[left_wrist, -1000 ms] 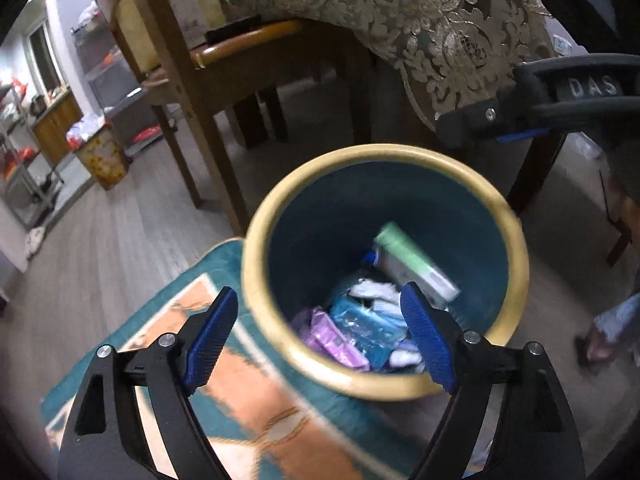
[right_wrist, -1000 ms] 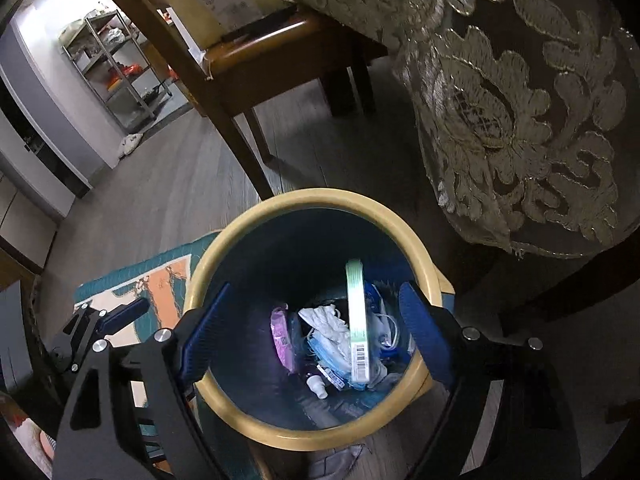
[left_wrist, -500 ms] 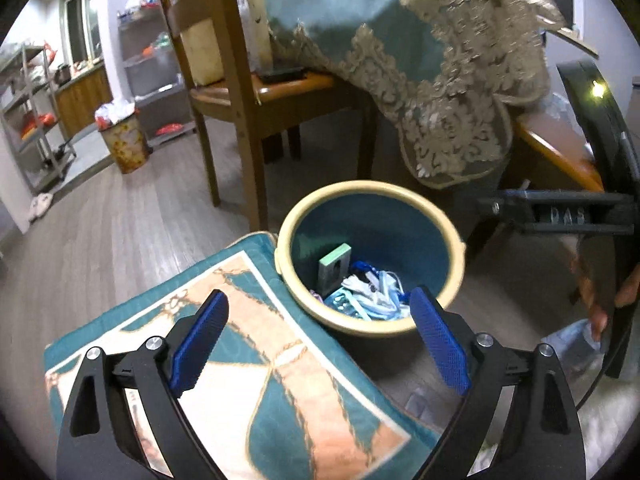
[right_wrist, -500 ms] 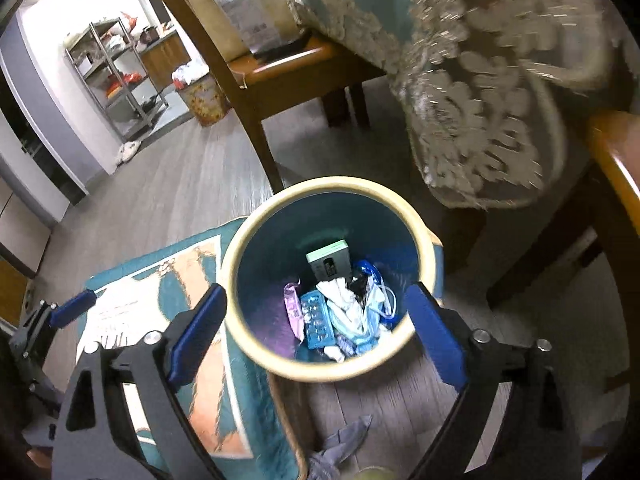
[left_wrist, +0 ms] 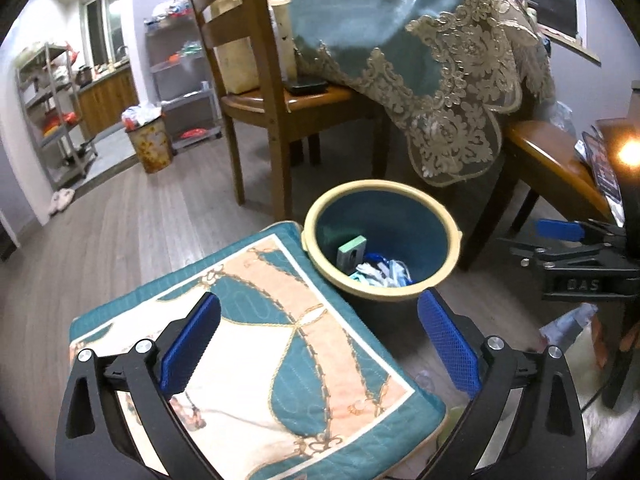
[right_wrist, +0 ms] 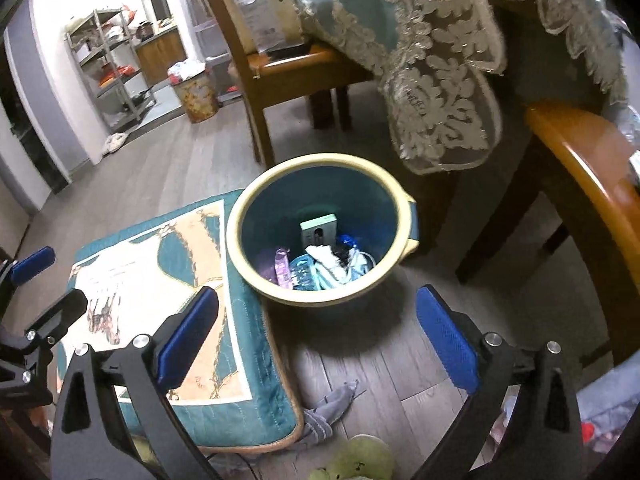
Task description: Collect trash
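Observation:
A teal trash bin with a yellow rim [left_wrist: 382,286] [right_wrist: 240,252] stands on the wood floor beside a table. Inside lie a pale green box [left_wrist: 351,254] [right_wrist: 319,231], white and blue wrappers [left_wrist: 380,272] and a purple packet [right_wrist: 282,266]. My left gripper [left_wrist: 318,346] is open and empty, raised above a patterned cushion, short of the bin. My right gripper [right_wrist: 316,338] is open and empty, above the floor in front of the bin. Each gripper shows at the edge of the other's view.
A teal and peach cushion [left_wrist: 256,344] [right_wrist: 160,292] lies left of the bin. Wooden chairs [left_wrist: 276,92] and a lace tablecloth [left_wrist: 448,80] stand behind. A grey cloth [right_wrist: 332,408] and a green object [right_wrist: 360,460] lie on the floor near me. A second bin [left_wrist: 150,144] stands far left.
Both grippers have pulled up and back from just over the bin's mouth. The bin now looks smaller and farther off. The green box stands on end inside.

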Tool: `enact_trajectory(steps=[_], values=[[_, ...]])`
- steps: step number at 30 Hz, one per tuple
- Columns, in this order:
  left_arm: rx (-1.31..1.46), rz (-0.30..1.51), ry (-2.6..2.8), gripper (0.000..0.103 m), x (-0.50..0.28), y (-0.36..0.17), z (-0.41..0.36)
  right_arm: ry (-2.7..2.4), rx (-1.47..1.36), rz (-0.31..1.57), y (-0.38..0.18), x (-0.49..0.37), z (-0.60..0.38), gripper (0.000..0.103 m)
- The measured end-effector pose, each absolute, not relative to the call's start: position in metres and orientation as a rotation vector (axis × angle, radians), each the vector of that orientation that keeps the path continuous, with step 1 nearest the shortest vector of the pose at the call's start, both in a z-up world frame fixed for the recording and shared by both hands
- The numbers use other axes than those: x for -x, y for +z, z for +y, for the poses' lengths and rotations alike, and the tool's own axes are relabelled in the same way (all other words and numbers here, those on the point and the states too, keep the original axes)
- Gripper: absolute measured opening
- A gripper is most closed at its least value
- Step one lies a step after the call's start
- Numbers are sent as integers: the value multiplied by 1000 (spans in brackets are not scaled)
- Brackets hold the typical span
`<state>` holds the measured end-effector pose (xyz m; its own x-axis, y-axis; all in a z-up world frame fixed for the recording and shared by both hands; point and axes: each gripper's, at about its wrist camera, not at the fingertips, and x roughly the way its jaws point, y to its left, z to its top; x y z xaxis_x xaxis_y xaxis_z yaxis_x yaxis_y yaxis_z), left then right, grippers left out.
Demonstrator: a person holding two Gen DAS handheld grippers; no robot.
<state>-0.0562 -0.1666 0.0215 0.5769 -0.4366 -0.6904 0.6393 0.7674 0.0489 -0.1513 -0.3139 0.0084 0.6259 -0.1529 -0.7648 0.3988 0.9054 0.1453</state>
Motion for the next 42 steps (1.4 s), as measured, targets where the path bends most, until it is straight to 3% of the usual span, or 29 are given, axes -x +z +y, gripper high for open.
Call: enact_trajectory(steps=[17,42], values=[[-205,746,-652,98,34,16,-165,-438,-344,848,-2,149,-322,97],[-258,731,-614,98,33,12,-167,-459,-302,860,-5,145,-319,97]])
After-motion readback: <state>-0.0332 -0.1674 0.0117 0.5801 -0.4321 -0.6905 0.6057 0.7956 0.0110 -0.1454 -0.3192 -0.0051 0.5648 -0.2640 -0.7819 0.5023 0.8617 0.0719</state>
